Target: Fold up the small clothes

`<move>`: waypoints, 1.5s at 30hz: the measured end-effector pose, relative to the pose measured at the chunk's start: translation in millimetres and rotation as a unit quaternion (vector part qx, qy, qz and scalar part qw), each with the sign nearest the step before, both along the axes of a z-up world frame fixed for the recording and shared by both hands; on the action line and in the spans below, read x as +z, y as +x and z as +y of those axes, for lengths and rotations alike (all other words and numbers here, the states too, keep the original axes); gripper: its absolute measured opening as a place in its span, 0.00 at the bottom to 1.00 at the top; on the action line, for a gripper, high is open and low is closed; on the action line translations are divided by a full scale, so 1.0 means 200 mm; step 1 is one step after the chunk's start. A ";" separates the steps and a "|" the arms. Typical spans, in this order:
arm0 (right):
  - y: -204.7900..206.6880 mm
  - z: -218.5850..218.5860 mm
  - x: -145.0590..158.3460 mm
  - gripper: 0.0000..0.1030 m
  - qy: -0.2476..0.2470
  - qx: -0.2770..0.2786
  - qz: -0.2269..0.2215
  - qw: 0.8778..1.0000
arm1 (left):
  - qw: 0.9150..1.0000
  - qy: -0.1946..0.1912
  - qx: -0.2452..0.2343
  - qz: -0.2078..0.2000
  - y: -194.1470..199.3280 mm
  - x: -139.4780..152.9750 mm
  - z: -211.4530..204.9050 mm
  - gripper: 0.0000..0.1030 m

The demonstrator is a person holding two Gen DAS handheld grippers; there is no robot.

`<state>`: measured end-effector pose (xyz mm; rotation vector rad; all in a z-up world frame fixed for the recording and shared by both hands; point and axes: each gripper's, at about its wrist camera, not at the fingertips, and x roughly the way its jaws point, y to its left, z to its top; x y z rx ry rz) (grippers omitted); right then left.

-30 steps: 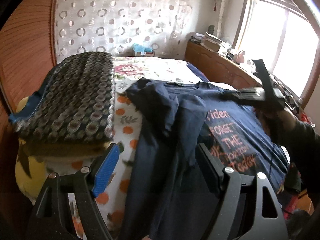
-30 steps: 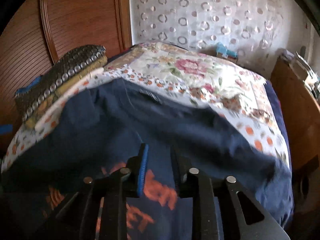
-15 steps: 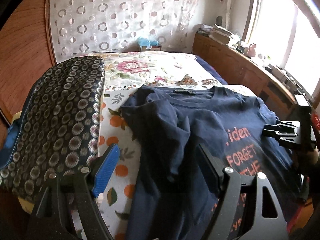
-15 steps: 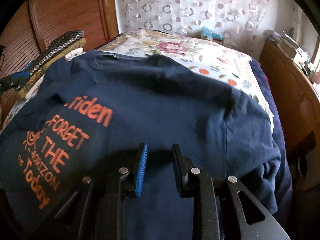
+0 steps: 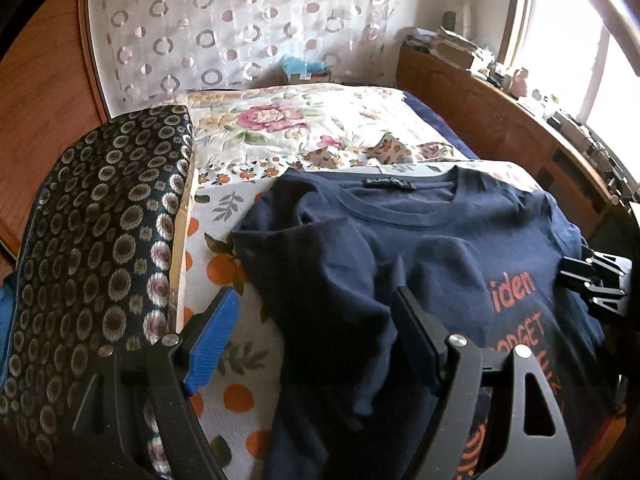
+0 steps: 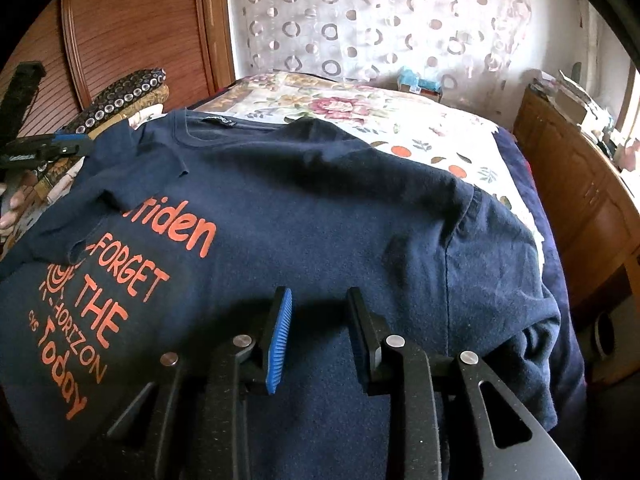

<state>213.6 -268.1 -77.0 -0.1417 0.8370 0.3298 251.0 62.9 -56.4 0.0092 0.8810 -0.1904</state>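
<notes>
A navy T-shirt [image 5: 420, 248] with orange lettering lies face up on the bed, collar toward the far wall. Its left sleeve [image 6: 100, 196] is folded in over the chest, covering the start of the print. My left gripper [image 5: 314, 300] hovers open and wide above that folded sleeve side, and nothing is pinched. It also shows at the left edge of the right wrist view as the left gripper [image 6: 60, 144]. My right gripper [image 6: 319, 294] hangs over the shirt's right half; its jaws are opening, with a gap between the pads and only flat cloth beneath. The right gripper [image 5: 592, 280] shows at the shirt's right edge.
A floral bedspread [image 5: 280, 120] covers the bed. A stack of folded patterned cloth [image 5: 100, 220] sits left of the shirt. A wooden cabinet [image 5: 500, 120] with clutter runs along the right under the window. A wooden wardrobe [image 6: 132, 28] stands behind the stack. A hand [image 6: 12, 208] holds the left tool.
The shirt, bunched and partly lifted a second ago, now lies spread flat. The right gripper came down to its right edge, and its gap has widened slightly. The left gripper stayed open.
</notes>
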 end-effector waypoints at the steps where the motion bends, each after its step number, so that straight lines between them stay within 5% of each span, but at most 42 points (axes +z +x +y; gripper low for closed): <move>1: 0.00 0.00 0.00 0.28 0.000 0.000 0.000 1.000 | 1.000 0.000 -0.001 0.000 0.02 0.00 0.00 0.76; 4: 0.02 0.01 -0.01 0.28 0.000 0.000 0.000 1.000 | 1.000 -0.001 -0.003 0.009 0.08 0.00 0.01 0.76; 9: 0.04 0.01 -0.01 0.29 -0.001 0.001 0.000 1.000 | 0.999 -0.014 -0.011 0.028 0.15 -0.01 0.00 0.57; 12: 0.06 0.02 -0.02 0.29 0.000 0.001 0.001 1.000 | 0.999 -0.012 -0.017 0.043 0.16 -0.04 -0.02 0.41; 14: 0.07 0.02 -0.02 0.29 0.000 0.002 0.001 1.000 | 0.998 -0.004 -0.022 0.052 0.17 -0.05 -0.03 0.13; 17: 0.08 0.02 -0.02 0.29 0.000 0.002 0.001 1.000 | 0.999 0.002 -0.025 0.041 0.17 -0.02 -0.02 0.04; 28: 0.08 0.02 -0.02 0.29 0.000 0.002 0.001 1.000 | 0.996 0.067 0.058 -0.030 0.24 0.28 0.26 0.03; 37: 0.07 0.02 -0.02 0.29 0.000 0.002 0.001 1.000 | 0.997 0.052 0.037 -0.041 0.13 0.32 0.28 0.04; 39: 0.08 0.02 -0.03 0.29 0.000 0.002 0.001 1.000 | 0.997 0.055 0.034 -0.051 0.08 0.35 0.28 0.07; 41: 0.07 0.02 -0.02 0.29 0.000 0.002 0.001 1.000 | 0.996 0.056 0.033 -0.060 0.04 0.37 0.28 0.26; 45: 0.08 0.02 -0.03 0.30 0.000 0.002 0.001 1.000 | 0.996 0.040 0.020 -0.076 -0.05 0.41 0.27 0.34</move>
